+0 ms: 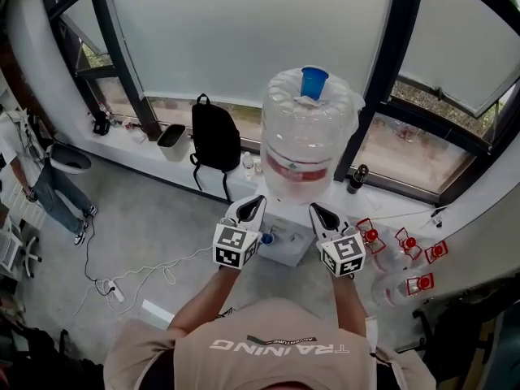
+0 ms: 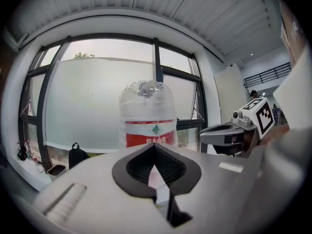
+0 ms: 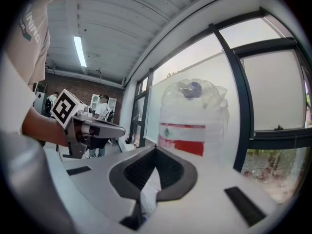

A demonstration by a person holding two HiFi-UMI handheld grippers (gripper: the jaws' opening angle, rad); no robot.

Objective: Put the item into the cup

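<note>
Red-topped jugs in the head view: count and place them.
4 red-topped jugs, right of the water dispenser: three in a row, the fourth nearer the person. More may be hidden.

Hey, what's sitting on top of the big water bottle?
A blue cup sits on top of the water bottle. The cup's inside is too small to tell whether it holds anything.

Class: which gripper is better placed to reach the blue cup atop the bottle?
Right, probably: in the head view the right gripper lines up under the blue cup; the left gripper sits off to the side. Both shut, empty.
</note>
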